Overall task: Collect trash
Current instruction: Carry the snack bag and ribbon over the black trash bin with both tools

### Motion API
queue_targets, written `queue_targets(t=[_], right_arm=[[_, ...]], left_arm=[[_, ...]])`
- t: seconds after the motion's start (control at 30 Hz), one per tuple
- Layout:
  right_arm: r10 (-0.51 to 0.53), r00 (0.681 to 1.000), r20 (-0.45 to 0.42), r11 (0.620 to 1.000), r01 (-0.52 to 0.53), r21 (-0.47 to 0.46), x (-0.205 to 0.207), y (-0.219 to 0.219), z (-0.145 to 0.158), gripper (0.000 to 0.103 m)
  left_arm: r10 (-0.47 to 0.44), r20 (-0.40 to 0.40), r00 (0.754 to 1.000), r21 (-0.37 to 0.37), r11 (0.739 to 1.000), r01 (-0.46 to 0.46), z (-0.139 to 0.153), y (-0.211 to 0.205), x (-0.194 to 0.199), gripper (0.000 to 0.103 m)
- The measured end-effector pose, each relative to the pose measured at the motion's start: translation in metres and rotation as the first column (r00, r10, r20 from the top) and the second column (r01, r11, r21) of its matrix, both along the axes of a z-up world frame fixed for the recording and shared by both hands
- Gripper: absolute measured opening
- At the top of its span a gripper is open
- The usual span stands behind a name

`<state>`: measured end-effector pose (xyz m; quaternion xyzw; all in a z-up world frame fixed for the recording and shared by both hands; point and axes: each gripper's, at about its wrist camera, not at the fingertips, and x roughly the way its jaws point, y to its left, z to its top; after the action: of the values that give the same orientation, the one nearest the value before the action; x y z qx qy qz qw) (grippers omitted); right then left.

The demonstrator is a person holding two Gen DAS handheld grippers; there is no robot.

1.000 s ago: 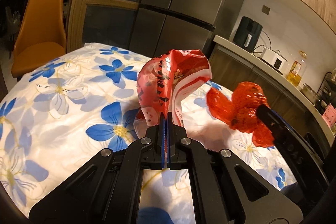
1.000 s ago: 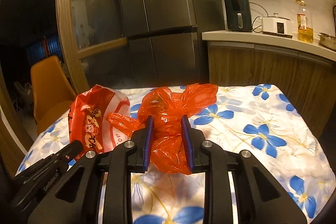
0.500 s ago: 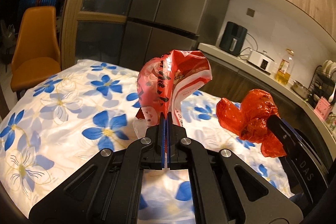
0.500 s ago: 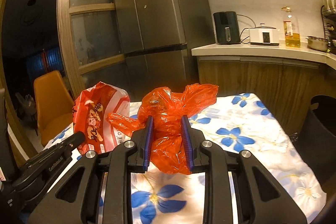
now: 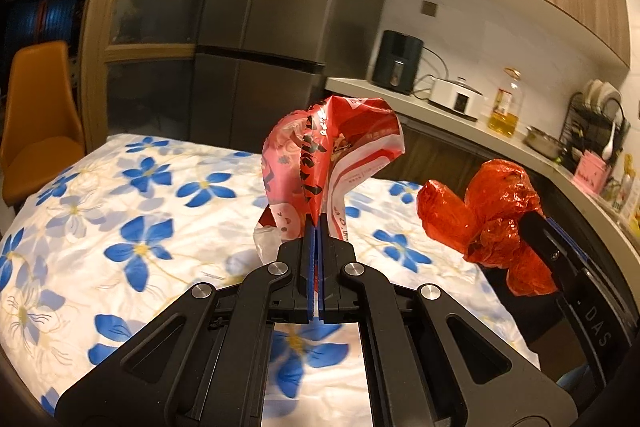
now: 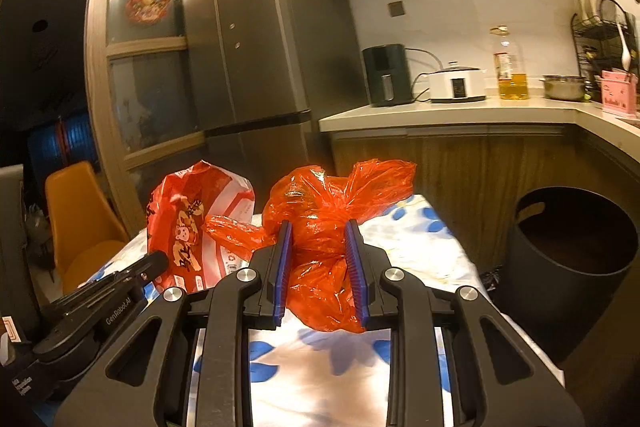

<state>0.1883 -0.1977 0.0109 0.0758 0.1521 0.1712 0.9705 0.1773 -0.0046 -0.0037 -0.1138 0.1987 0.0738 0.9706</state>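
Left wrist view is showing the left gripper (image 5: 315,239) with its jaws pressed together on a thin fold at the base of the red-and-white snack bag (image 5: 326,163), which is standing up from the pinch, clear of the flowered tablecloth (image 5: 132,219). To its right the right gripper (image 5: 538,227) is carrying the crumpled red plastic bag (image 5: 486,215) at about the same height, well apart from the snack bag.

Right wrist view is confirming this: the snack bag (image 6: 196,227) is sitting at left, beside the left gripper's dark body (image 6: 132,269), and the right gripper (image 6: 320,259) is clamped partway closed on the red plastic bag (image 6: 328,223), blue pads (image 6: 282,267) biting into the film on both sides. At far right a black bin (image 6: 572,247) is standing on the floor off the table's end, mouth open and apparently empty.

Judgement: both pieces are in hand and are being carried; the step is the transfer to the bin. To do it well:
- Both grips should be kept firm until each piece is directly over the bin's mouth; film this light may drift or cling on release.
- The pinch on the snack bag is narrow, so swinging it risks slippage.
- Releasing one piece at a time, low over the rim, is advisable.
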Motion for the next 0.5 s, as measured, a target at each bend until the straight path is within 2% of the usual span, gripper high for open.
queue_targets(t=[0.5], right_arm=[[-0.168, 0.986, 0.019, 0.985, 0.167, 0.04, -0.001, -0.086, 0.003, 0.027]], left_arm=[[-0.156, 0.005, 0.988, 0.05, 0.987, 0.156, 0.007, -0.087, 0.025, 0.0]])
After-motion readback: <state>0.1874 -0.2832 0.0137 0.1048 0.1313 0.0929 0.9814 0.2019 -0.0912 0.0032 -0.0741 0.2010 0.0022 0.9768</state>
